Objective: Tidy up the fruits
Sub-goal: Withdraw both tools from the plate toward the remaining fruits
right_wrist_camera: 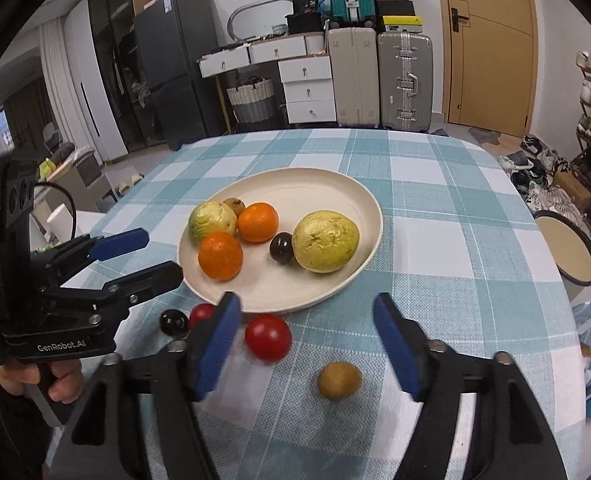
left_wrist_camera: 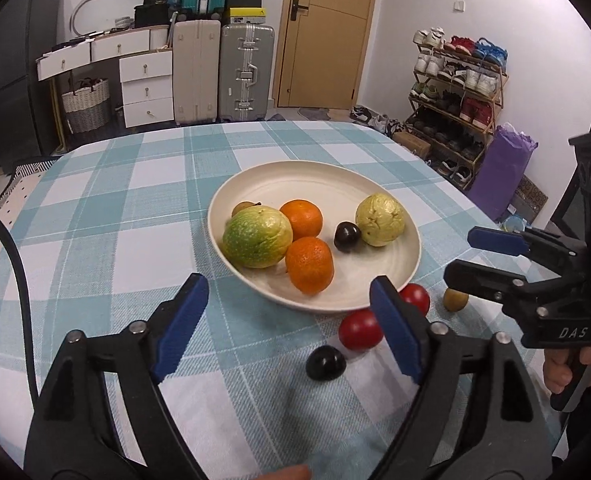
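Observation:
A cream plate [left_wrist_camera: 375,184] [right_wrist_camera: 335,188] holds two guavas [left_wrist_camera: 257,238] [right_wrist_camera: 325,241], two oranges [left_wrist_camera: 309,265] [right_wrist_camera: 220,255], a dark plum [left_wrist_camera: 347,236] [right_wrist_camera: 281,247] and a small brown fruit [right_wrist_camera: 233,205]. On the cloth in front of the plate lie two red fruits [left_wrist_camera: 359,330] [right_wrist_camera: 268,337], a dark plum [left_wrist_camera: 325,363] [right_wrist_camera: 173,323] and a brown kiwi [left_wrist_camera: 456,299] [right_wrist_camera: 338,381]. My left gripper [left_wrist_camera: 289,324] [right_wrist_camera: 151,256] is open and empty above the loose fruits. My right gripper [right_wrist_camera: 307,348] [left_wrist_camera: 465,258] is open and empty, above the kiwi and a red fruit.
The table has a teal and white checked cloth [left_wrist_camera: 135,208]. Behind it stand suitcases [left_wrist_camera: 247,72], white drawers [left_wrist_camera: 145,92] and a door [left_wrist_camera: 327,32]. A shoe rack [left_wrist_camera: 455,92] is at the right. A round stool [right_wrist_camera: 567,248] stands beside the table's right edge.

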### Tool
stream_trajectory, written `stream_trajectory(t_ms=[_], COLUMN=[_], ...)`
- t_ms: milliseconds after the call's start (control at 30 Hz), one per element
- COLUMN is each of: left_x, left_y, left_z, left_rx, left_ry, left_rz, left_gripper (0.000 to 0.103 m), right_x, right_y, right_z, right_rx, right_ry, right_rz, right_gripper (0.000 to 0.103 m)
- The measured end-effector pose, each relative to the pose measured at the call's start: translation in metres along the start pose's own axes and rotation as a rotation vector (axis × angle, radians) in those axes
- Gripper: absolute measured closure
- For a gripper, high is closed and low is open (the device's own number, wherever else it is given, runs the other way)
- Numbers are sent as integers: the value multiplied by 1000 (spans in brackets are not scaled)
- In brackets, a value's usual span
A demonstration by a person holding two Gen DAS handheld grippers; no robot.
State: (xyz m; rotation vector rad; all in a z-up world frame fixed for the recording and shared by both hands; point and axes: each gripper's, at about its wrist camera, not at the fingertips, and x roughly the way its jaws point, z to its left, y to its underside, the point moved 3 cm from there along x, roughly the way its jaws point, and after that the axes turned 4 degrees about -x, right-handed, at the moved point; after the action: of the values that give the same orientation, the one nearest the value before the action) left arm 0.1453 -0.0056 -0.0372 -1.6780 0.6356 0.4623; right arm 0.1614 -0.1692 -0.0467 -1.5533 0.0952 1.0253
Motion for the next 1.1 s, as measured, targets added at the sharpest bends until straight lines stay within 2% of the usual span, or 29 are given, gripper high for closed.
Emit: stream_trajectory(t_ms=[200,300,333,400,500,767,933,1100], left_x=[-17,-19,-19,-20,-19,-4,6,9], left_y=[10,13,14,14,15,19,22,23], left_z=[5,6,6,5,5,6,3,3], left_rx=[5,5,6,8,12,11,26,27], left_ry=[-16,-41,-46,-47,-50,-44,-98,-94], left_rz=[-15,-18,-16,-30,-31,40,83,92], left_gripper=[17,9,3,1,1,1,1,1], right_x=[-8,-8,-8,-7,-5,0,5,9], right_y=[12,16,16,17,20,28,30,34], right_z=[-6,-9,-9,-10,-11,-13,-16,-19], right_rx=[26,47,47,42,32,12,10,18], right_ry=[2,0,2,12,29,57,73,85], right_rz=[-19,-14,-11,-1,18,62,84,105], right_gripper=[10,4,4,1,1,0,0,0])
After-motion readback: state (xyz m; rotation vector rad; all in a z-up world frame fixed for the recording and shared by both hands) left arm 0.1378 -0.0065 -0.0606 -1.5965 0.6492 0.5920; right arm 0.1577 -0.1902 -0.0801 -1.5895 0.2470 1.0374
